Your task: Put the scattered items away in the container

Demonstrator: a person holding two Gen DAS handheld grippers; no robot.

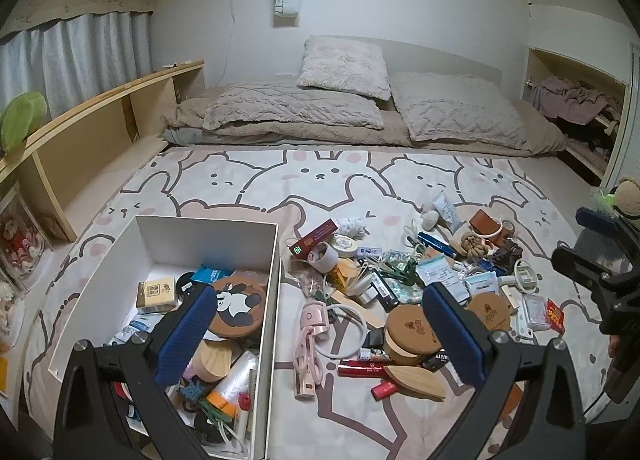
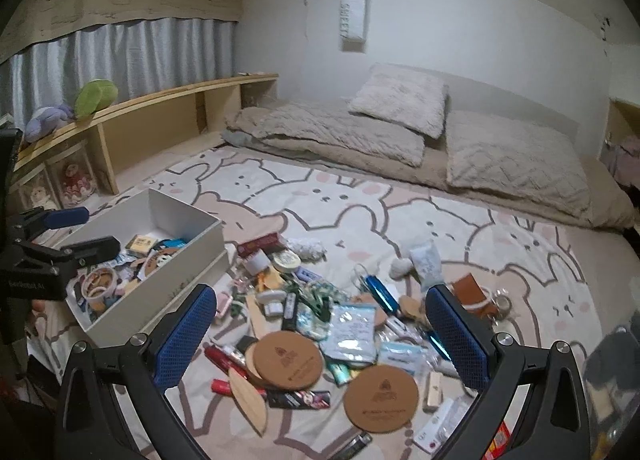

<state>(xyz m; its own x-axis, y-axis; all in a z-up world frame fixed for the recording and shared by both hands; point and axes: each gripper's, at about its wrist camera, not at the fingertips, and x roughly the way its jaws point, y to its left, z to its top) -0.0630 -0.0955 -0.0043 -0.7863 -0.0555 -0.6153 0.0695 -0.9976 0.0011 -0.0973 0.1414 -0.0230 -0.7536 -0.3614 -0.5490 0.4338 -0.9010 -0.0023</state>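
Note:
A white box (image 1: 276, 260) sits on the cartoon-print blanket, part-filled with a panda coaster (image 1: 238, 306) and several small items; it also shows in the right wrist view (image 2: 208, 238). A pile of scattered items (image 1: 400, 272) lies to its right: cork coasters (image 2: 288, 358), a pink device (image 1: 308, 344), a wooden leaf shape (image 1: 416, 378), packets, tubes. My left gripper (image 1: 316, 334) is open and empty, above the box's right wall and the pile. My right gripper (image 2: 320, 336) is open and empty above the pile.
Pillows and folded bedding (image 1: 360, 108) lie at the back. A wooden shelf (image 1: 100, 128) runs along the left with plush toys (image 2: 96, 96). An open closet (image 1: 576, 108) with clothes is at the right.

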